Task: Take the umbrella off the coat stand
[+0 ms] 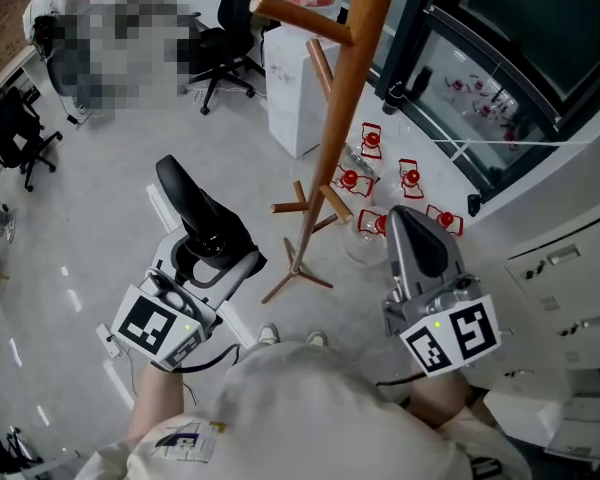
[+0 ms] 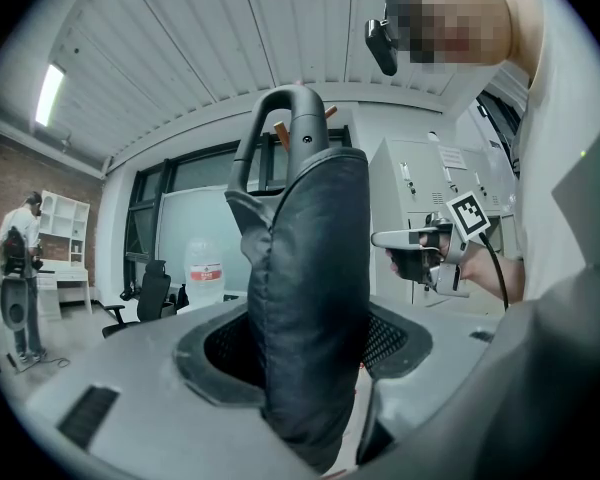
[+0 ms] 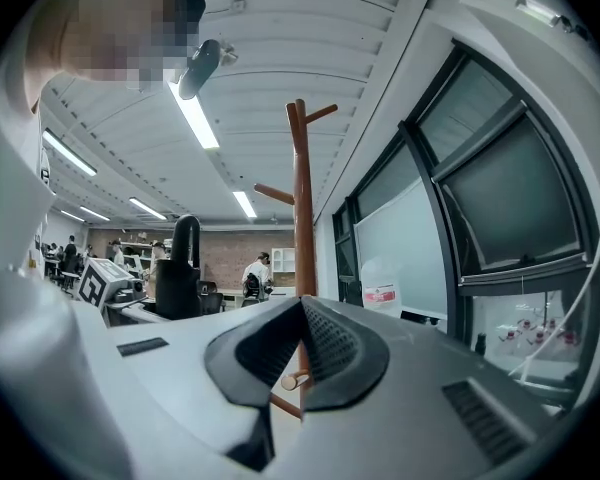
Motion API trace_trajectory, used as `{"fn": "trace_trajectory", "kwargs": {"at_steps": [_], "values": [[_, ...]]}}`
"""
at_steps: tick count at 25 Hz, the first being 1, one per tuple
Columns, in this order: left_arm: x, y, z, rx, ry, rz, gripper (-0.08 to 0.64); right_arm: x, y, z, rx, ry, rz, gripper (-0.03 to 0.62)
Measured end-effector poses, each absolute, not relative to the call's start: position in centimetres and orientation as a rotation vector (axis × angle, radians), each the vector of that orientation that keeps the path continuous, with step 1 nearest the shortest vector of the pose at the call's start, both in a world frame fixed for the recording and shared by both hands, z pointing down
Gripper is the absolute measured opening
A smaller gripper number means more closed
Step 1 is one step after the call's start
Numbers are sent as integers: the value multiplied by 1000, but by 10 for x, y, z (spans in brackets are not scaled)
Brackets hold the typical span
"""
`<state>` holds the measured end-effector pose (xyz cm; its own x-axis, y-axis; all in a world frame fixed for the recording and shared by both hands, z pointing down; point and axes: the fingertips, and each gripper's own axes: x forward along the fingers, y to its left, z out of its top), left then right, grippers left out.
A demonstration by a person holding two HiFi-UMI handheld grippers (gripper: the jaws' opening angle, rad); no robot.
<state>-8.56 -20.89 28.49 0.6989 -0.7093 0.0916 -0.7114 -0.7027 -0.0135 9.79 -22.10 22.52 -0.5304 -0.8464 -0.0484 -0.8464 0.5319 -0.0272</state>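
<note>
A black folded umbrella [image 1: 195, 211] with a looped handle stands upright between the jaws of my left gripper [image 1: 223, 260], which is shut on its fabric body. In the left gripper view the umbrella [image 2: 315, 288] fills the middle and the handle points up. The wooden coat stand [image 1: 346, 98] rises to the right of it, apart from the umbrella, its pegs bare. My right gripper [image 1: 408, 216] is shut on nothing and points at the stand's lower part. In the right gripper view the coat stand [image 3: 302, 198] rises straight behind the closed jaw tips.
A white water dispenser [image 1: 295, 88] stands behind the stand, and black office chairs [image 1: 225, 48] are further back. Red-and-white items [image 1: 410, 178] lie on the floor by the dark window frame. White cabinets [image 1: 570, 298] line the right. A person stands far back left.
</note>
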Motion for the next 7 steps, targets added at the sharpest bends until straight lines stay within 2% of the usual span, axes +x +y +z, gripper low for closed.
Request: {"fn": "trace_trajectory", "kwargs": {"at_steps": [7], "values": [[-83, -211, 287, 2860, -1209, 153, 273, 105, -223, 227, -1507, 2689, -14, 8]]}}
